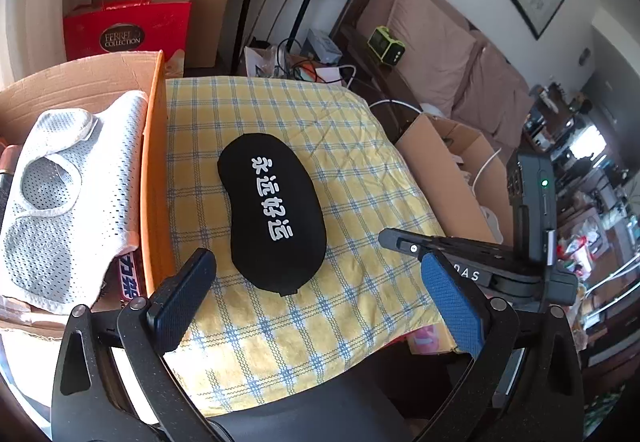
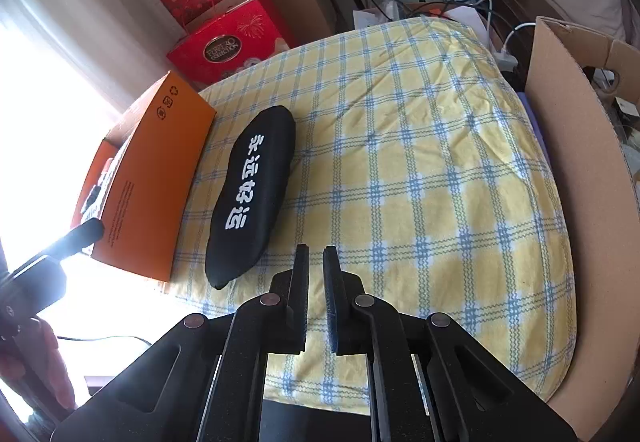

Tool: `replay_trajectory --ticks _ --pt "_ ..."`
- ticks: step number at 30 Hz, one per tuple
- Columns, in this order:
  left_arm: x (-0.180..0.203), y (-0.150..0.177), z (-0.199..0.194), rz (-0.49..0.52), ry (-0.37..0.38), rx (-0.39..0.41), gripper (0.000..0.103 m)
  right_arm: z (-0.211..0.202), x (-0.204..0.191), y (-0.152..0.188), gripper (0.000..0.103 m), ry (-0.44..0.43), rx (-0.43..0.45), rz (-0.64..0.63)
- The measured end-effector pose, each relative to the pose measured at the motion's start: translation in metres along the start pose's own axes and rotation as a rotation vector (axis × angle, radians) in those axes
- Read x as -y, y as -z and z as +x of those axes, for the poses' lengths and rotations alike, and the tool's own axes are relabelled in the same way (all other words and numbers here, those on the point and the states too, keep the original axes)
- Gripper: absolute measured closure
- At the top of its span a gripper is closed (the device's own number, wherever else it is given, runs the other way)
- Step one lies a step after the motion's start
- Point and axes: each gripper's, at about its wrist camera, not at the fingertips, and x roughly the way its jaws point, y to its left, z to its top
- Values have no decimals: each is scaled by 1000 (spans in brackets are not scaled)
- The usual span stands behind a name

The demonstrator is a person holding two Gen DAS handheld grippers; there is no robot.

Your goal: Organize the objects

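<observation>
A black eye mask (image 1: 272, 210) with white characters lies flat on the yellow plaid cloth (image 1: 360, 170), beside an orange box (image 1: 154, 178) that holds a white mesh garment (image 1: 68, 194). My left gripper (image 1: 316, 256) is open, its blue-padded fingers straddling the mask's near end from just above. My right gripper (image 2: 316, 252) is shut with nothing between its pads, hovering over the cloth to the right of the mask's (image 2: 252, 194) near end. In the left wrist view the right gripper (image 1: 386, 238) is at the cloth's right edge. The orange box (image 2: 156, 178) stands left of the mask.
An open cardboard box (image 2: 580, 202) walls off the cloth's right side. Red gift boxes (image 2: 224, 46) and a brown carton stand behind the cloth. Cables and speaker stands (image 1: 296, 22) crowd the far edge, with a sofa (image 1: 440, 54) beyond.
</observation>
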Motion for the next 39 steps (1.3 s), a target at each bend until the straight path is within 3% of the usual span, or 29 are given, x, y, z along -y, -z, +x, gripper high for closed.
replay_trajectory --ticks 7,9,11,19,24,25,26,27,30,39 --pt "2 18 15 10 -24 -14 2 -9 8 -3 92 -22 41 49" --pt "0 22 17 0 -22 -18 2 -4 8 -5 74 -43 45 62" --pt "-2 26 17 -7 -23 -22 2 6 5 -8 65 -71 40 67" --pt "-8 38 20 -39 -20 -20 2 58 -16 -10 61 -124 -21 56" --pt "-11 45 28 -50 -22 -41 2 68 -27 -18 68 -149 -15 32" --pt "-11 46 29 -53 -21 -44 2 69 -29 -19 72 -150 -18 25" --pt "-12 47 30 -56 -20 -46 2 70 -30 -20 85 -149 -24 17" --pt "-12 47 31 -59 -20 -47 2 71 -31 -21 91 -146 -25 12" --pt "-12 48 33 -62 -17 -50 2 65 -31 -21 97 -166 -10 3" --pt "-10 49 39 -75 8 -57 2 36 -30 -16 99 -62 26 -61"
